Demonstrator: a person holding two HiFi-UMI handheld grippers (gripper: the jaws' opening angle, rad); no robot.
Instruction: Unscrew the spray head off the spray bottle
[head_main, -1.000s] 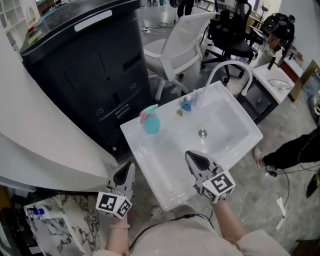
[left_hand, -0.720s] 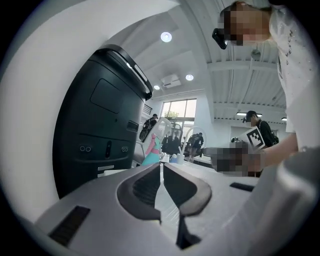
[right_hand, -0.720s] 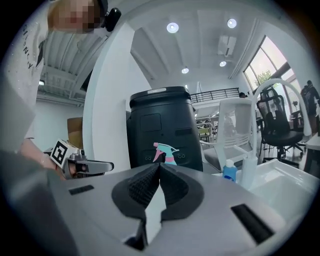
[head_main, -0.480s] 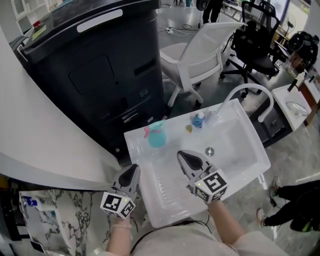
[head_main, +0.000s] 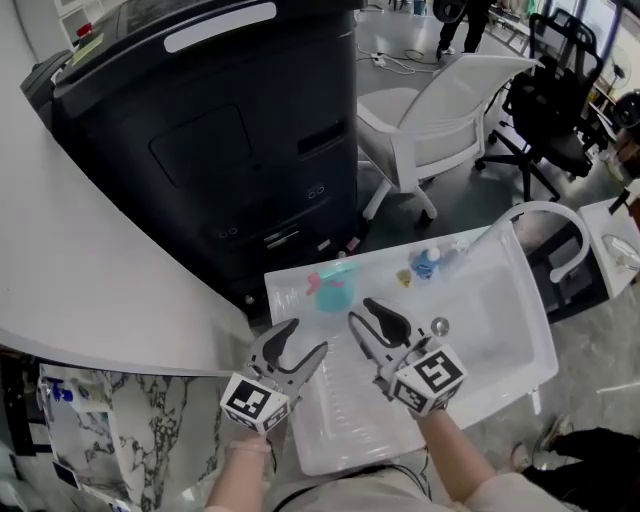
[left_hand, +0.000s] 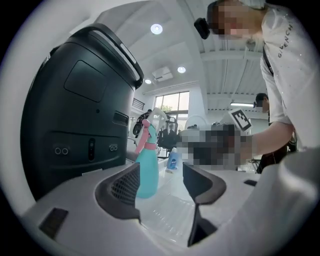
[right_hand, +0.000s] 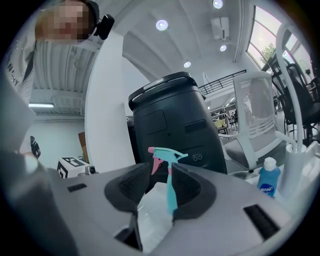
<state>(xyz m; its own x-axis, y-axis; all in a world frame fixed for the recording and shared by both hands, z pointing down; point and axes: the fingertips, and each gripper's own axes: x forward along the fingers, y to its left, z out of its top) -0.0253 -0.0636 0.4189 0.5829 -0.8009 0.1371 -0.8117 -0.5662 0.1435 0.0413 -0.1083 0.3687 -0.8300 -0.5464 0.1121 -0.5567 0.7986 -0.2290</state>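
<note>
A teal spray bottle (head_main: 333, 291) with a pink spray head stands upright at the far left corner of the white sink's drainboard (head_main: 335, 425). My left gripper (head_main: 303, 341) is short of it to the left, my right gripper (head_main: 364, 316) just to its right; neither touches it. Both have just been opening and stand open with nothing gripped. In the left gripper view the bottle (left_hand: 148, 167) stands beyond the left finger (left_hand: 122, 187). In the right gripper view its pink and teal head (right_hand: 167, 155) shows through the gap beyond the jaws of the right gripper (right_hand: 159, 184).
A small blue bottle (head_main: 427, 263) stands by the curved white faucet (head_main: 562, 226) at the basin's far side, with the drain (head_main: 439, 326) in the basin. A tall black bin (head_main: 200, 130) rises behind the sink, a white counter (head_main: 80, 260) on the left, chairs (head_main: 430, 130) beyond.
Both grippers have moved forward over the drainboard toward the spray bottle, and their jaws, shut before, now stand apart. The bottle has not moved.
</note>
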